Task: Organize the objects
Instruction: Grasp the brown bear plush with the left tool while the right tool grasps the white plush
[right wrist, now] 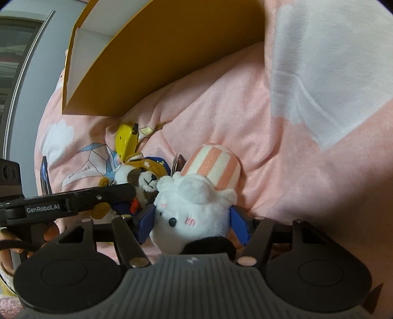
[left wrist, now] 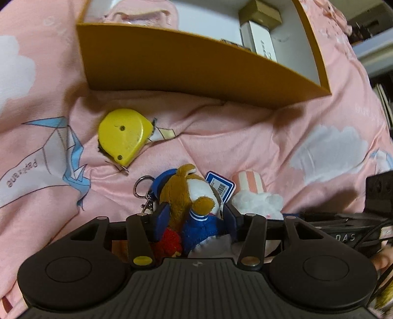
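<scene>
A soft pink bedspread (left wrist: 221, 137), printed with white clouds and blue-lined paper cranes, is seen rumpled into folds. Toward its left side a hard, glossy yellow tape measure (left wrist: 122, 136) of rounded D-shape is laid flat, near the front wall of a stiff orange cardboard box (left wrist: 186, 68) with a white lining. Inside the box, a pink fabric pouch (left wrist: 142, 13) is seen at the left end, and a gold carton (left wrist: 260, 13) and a white carton (left wrist: 260, 41) at the right end.

In front of the tape measure, a fuzzy brown-and-white plush dog (left wrist: 189, 193) in a blue knitted top, fitted with a metal key ring (left wrist: 140, 187) and a blue barcode tag (left wrist: 219, 185), is set between the blue pads of the left gripper (left wrist: 194, 216); the pads are spread about it, and whether they press on it cannot be told. Just to its right, touching it, a fluffy white plush animal (right wrist: 194, 211) with a ribbed pink-and-cream striped cap is bracketed by the right gripper (right wrist: 191, 222); contact there cannot be told either.
</scene>
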Demonstrator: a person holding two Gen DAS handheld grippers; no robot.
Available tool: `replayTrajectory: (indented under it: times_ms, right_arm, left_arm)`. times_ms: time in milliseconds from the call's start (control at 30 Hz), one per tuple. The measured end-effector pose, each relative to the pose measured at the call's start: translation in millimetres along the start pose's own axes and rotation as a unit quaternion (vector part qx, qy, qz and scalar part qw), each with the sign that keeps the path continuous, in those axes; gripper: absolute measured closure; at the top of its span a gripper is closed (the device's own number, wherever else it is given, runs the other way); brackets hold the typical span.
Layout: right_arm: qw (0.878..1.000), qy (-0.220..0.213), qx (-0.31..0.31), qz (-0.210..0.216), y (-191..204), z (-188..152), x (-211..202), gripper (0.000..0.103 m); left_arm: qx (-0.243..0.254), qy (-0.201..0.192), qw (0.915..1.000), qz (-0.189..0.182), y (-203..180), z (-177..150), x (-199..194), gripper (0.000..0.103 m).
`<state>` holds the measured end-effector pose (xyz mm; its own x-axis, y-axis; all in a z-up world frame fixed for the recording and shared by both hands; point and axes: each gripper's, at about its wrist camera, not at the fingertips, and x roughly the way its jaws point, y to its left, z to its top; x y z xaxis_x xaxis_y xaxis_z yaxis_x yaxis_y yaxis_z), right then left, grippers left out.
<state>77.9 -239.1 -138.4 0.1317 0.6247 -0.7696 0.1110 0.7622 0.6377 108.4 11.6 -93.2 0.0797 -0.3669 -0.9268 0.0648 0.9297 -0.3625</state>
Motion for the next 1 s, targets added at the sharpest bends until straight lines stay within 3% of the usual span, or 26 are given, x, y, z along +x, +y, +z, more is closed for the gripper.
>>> replayTrajectory:
  times_ms: [167,233,400,633,800,1000]
  right_arm:
    - [1.000,0.001,-0.006,-0.004,0,-1,0,0.036]
    - [1.000,0.001,-0.006,-0.003,0,0,0,0.036]
    - [1.000,-0.001,-0.002,-0.001,-1,-1,-3,0.038]
    - [1.000,-0.002,-0.020,-0.009,6,-1,-9,0.041]
    - [0.999,-0.012,-0.031,-0.009,11,0,-23,0.042]
    - [0.996,-0.054,-0.075,-0.019,29,8,-57,0.042]
  left_arm:
    - [0.051,0.008,0.9986,0.012,-11,0,2,0.044]
    - [0.049,0.016,0.9987,0.003,-7,8,1,0.043]
    - [0.055,0.060,0.9967,-0.005,-6,26,8,0.044]
    - [0.088,0.112,0.9895,0.026,-19,33,29,0.044]
    - [0.067,0.092,0.9935,0.005,-12,33,12,0.054]
    - [0.055,0.002,0.9971,-0.052,-7,24,-35,0.057]
